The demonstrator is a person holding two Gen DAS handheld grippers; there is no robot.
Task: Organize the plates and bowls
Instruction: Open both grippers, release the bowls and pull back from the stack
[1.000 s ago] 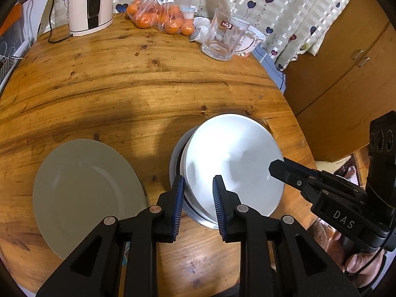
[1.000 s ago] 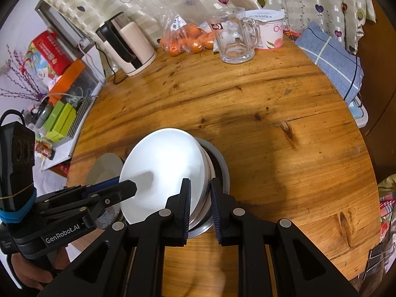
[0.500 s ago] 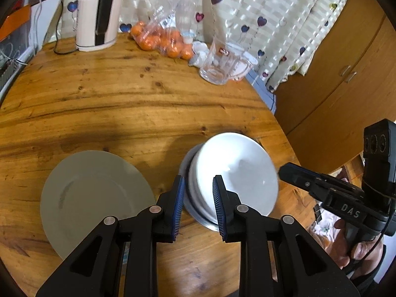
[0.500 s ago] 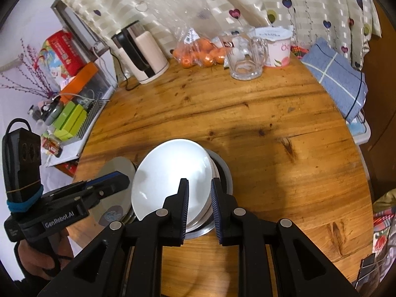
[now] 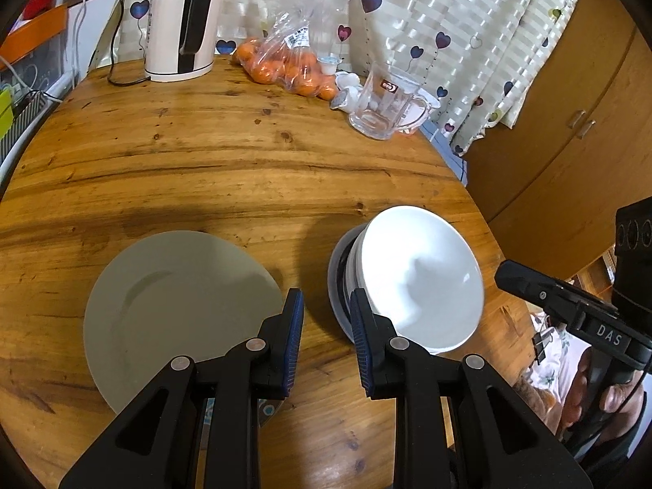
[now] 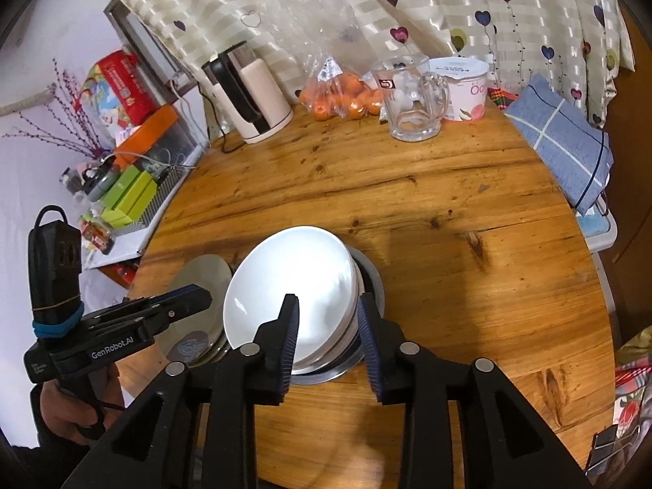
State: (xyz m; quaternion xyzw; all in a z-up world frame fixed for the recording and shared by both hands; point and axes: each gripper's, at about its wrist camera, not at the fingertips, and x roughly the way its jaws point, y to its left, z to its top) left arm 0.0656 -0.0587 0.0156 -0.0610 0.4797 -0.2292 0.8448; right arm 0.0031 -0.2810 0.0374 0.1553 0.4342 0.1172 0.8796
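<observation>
table (image 5: 228, 171): round, wooden | on it: plate (image 5: 171, 305), metal bowl (image 6: 373, 285), kettle (image 5: 183, 20), glass mug (image 5: 383, 108), oranges bag (image 5: 289, 65)

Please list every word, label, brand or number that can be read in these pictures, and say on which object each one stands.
"DAS": on the side of the right gripper, seen from the left wrist.
"GenRobot.AI": on the body of the left gripper, seen from the right wrist.
Red logo on the glass mug: too small to read.
Print on the white tub: only partly visible, unreadable.
Label on the bag of oranges: too blurred.
</observation>
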